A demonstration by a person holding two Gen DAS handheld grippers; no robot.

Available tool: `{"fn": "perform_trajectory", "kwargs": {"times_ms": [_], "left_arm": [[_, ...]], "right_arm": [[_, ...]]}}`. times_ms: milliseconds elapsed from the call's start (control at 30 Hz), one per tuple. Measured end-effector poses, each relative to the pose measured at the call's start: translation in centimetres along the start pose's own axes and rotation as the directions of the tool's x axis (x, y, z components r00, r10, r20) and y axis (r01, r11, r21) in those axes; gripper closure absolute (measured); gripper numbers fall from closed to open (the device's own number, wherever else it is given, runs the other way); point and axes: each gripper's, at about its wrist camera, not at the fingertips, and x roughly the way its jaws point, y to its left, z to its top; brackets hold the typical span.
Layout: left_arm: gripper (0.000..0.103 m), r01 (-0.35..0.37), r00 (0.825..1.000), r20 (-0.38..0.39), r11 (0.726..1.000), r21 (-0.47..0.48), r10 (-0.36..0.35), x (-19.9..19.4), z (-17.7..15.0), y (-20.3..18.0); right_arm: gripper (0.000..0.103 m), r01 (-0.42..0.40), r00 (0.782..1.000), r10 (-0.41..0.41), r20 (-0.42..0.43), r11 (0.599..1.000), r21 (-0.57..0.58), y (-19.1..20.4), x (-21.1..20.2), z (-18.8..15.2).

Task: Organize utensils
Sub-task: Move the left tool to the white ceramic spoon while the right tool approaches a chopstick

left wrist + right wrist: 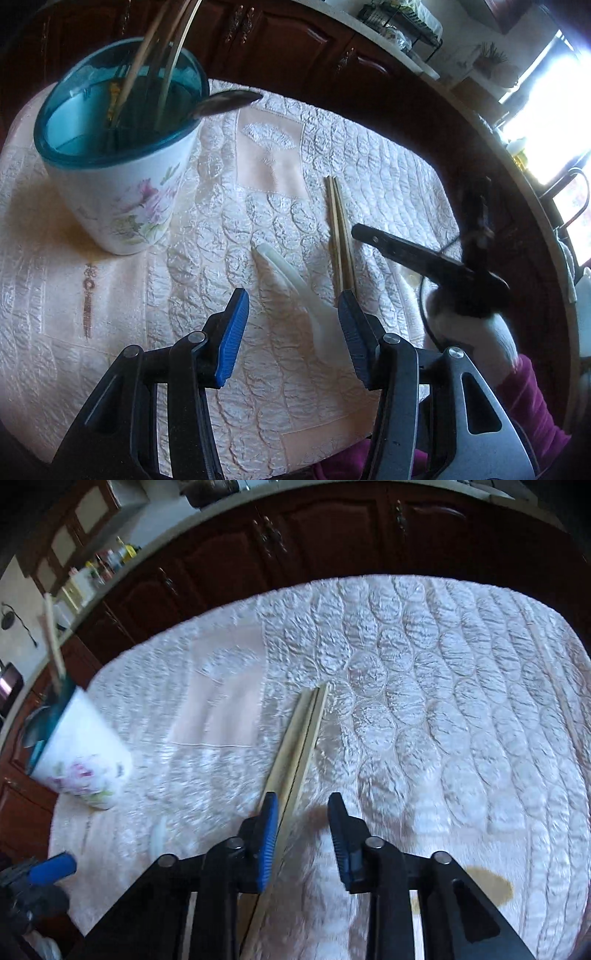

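A white floral cup with a teal rim (122, 162) stands at the left of the quilted cloth and holds chopsticks and a metal spoon (229, 103). It shows at the far left of the right wrist view (81, 753). A white plastic spoon (295, 291) lies between the jaws of my open left gripper (293, 310). A pair of wooden chopsticks (341, 236) lies just to its right. In the right wrist view the chopsticks (299, 746) run under the left finger of my open right gripper (303, 808). The right gripper also shows in the left wrist view (424, 258).
The pale quilted tablecloth (424, 686) covers the table, with a brown stain (487, 886) near its front right. Dark wooden cabinets (295, 542) run along the far side. My left gripper's blue finger tip (51, 867) shows at lower left.
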Motion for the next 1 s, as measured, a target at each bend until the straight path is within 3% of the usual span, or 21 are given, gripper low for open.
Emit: {"fn": "perform_trajectory", "kwargs": {"times_ms": [133, 267, 433, 533, 700, 767, 867, 933, 1000], "left_arm": [[0.053, -0.001, 1.0, -0.013, 1.0, -0.003, 0.001, 0.5, 0.0, 0.2], [0.053, -0.005, 1.0, -0.016, 1.0, -0.008, 0.004, 1.0, -0.1, 0.5], [0.053, 0.006, 1.0, -0.031, 1.0, -0.016, -0.007, 1.5, -0.3, 0.4], [0.053, 0.001, 1.0, -0.026, 1.0, -0.003, -0.001, 1.3, -0.4, 0.3], [0.053, 0.006, 0.999, -0.04, 1.0, -0.018, -0.007, 1.8, -0.4, 0.3], [0.053, 0.007, 0.999, -0.041, 1.0, -0.005, -0.007, 1.7, -0.5, 0.0], [0.053, 0.006, 1.0, -0.025, 1.0, 0.006, -0.006, 1.1, -0.5, -0.1], [0.053, -0.004, 1.0, -0.016, 1.0, 0.003, 0.004, 0.8, -0.4, 0.4], [0.053, -0.005, 1.0, -0.015, 1.0, -0.016, 0.005, 0.8, -0.3, 0.9]], "right_arm": [[0.08, 0.054, 0.999, -0.054, -0.001, 0.999, -0.011, -0.4, 0.7, 0.3], [0.08, -0.001, 1.0, 0.002, -0.022, 1.0, 0.029, -0.7, 0.6, 0.4], [0.08, 0.06, 0.998, -0.061, -0.02, 0.998, -0.022, 0.0, 1.1, 0.5], [0.081, 0.02, 0.999, -0.019, -0.032, 0.999, 0.031, -0.4, 1.4, 0.9], [0.082, -0.004, 0.998, 0.003, -0.061, 1.0, -0.024, 1.2, 2.1, 1.0], [0.082, 0.06, 0.997, -0.063, -0.04, 0.996, -0.061, 1.3, 2.0, 1.0], [0.082, 0.084, 0.996, -0.084, -0.036, 0.996, 0.012, -0.9, 1.1, 0.8], [0.082, 0.145, 0.989, -0.145, -0.007, 0.989, 0.018, -1.9, -0.2, 0.6], [0.082, 0.138, 0.99, -0.14, 0.011, 0.988, 0.07, -3.2, -1.5, 0.1]]}}
